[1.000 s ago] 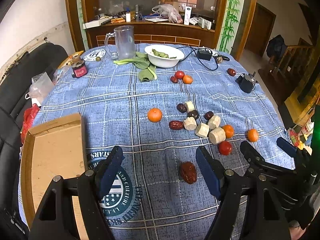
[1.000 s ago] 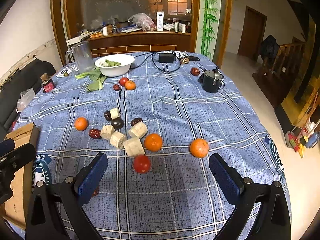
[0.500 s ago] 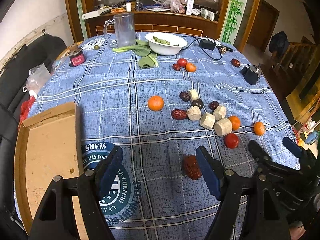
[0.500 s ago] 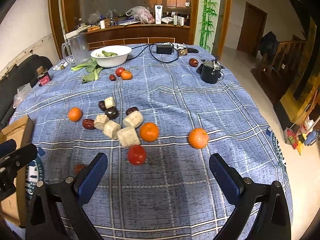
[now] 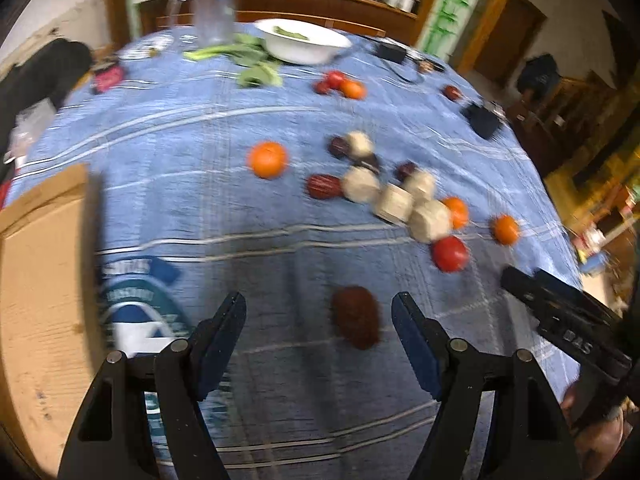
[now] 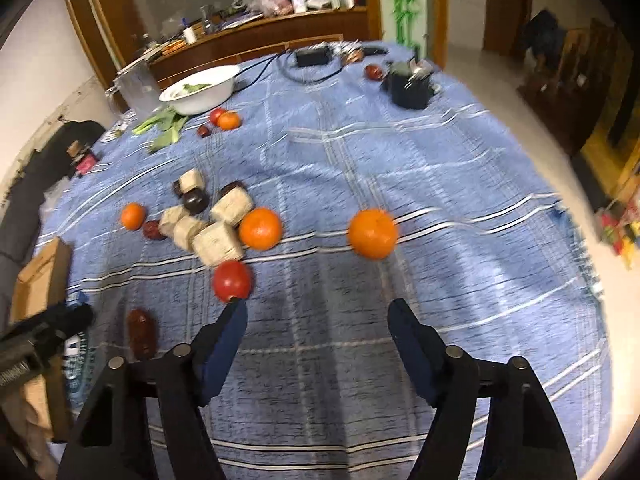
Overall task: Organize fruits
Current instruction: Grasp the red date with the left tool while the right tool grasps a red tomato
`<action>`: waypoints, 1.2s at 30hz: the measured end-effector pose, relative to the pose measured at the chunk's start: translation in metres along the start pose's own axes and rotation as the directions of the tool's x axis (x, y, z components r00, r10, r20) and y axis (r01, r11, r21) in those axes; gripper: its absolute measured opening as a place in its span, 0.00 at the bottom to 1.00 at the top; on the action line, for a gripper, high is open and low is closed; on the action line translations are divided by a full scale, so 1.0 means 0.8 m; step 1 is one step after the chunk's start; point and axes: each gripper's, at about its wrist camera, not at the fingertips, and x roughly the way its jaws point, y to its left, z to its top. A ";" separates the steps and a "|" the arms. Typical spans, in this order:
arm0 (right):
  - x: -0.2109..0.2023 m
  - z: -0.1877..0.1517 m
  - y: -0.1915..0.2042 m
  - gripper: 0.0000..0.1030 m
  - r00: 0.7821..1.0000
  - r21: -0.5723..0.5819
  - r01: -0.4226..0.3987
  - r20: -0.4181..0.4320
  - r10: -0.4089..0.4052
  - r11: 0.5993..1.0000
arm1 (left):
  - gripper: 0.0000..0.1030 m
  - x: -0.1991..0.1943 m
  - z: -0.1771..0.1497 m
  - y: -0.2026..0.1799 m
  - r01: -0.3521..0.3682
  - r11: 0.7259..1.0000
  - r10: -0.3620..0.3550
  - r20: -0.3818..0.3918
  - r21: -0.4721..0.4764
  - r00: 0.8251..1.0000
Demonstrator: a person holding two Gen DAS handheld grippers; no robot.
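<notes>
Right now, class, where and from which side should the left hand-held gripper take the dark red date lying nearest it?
Grip the date across its narrow middle, coming down from above: it lies flat, long axis pointing away, between the open left hand-held gripper fingers.

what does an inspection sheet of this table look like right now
surface: round table under a blue plaid cloth, cardboard box at its left edge
job's things: dark red date, red tomato, lone orange, more oranges, dates and pale cut chunks in a loose cluster
clutter: white bowl with greens, clear jug, leafy greens, black pot
grippers: left gripper open, the date between its fingers, untouched; right gripper open, its jaws have just been closing, nothing between them
cables: black adapter with a cord running past the bowl
surroundings: wooden sideboard, dark sofa, tiled floor
</notes>
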 end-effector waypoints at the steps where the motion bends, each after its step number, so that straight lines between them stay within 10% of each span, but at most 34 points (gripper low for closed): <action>1: 0.003 0.001 0.002 0.73 1.000 -0.004 -0.029 -0.007 0.029 1.000 | 0.72 0.005 -0.001 -0.007 0.022 1.000 -0.022 -0.009 0.015 1.000; 9: 0.028 0.017 0.025 0.73 0.990 -0.039 -0.131 -0.050 0.129 0.991 | 0.54 0.039 -0.010 -0.033 0.056 0.996 -0.050 -0.074 0.075 0.996; 16: 0.054 0.022 0.042 0.55 0.986 -0.087 -0.141 -0.102 0.132 0.986 | 0.47 0.053 -0.014 -0.033 0.043 0.996 -0.037 -0.082 0.072 0.996; 19: 0.061 0.021 0.049 0.45 0.985 -0.104 -0.137 -0.115 0.125 0.985 | 0.28 0.052 -0.013 -0.027 0.034 0.998 -0.030 -0.073 0.057 0.997; 24: 0.063 0.020 0.055 0.30 0.986 -0.130 -0.134 -0.119 0.119 0.982 | 0.28 0.047 -0.014 -0.016 0.073 0.997 -0.073 -0.073 0.004 0.995; 36: 0.027 0.010 0.104 0.30 0.969 -0.166 -0.232 -0.123 0.214 0.958 | 0.29 -0.025 -0.013 0.051 0.090 0.988 -0.088 0.024 -0.122 0.996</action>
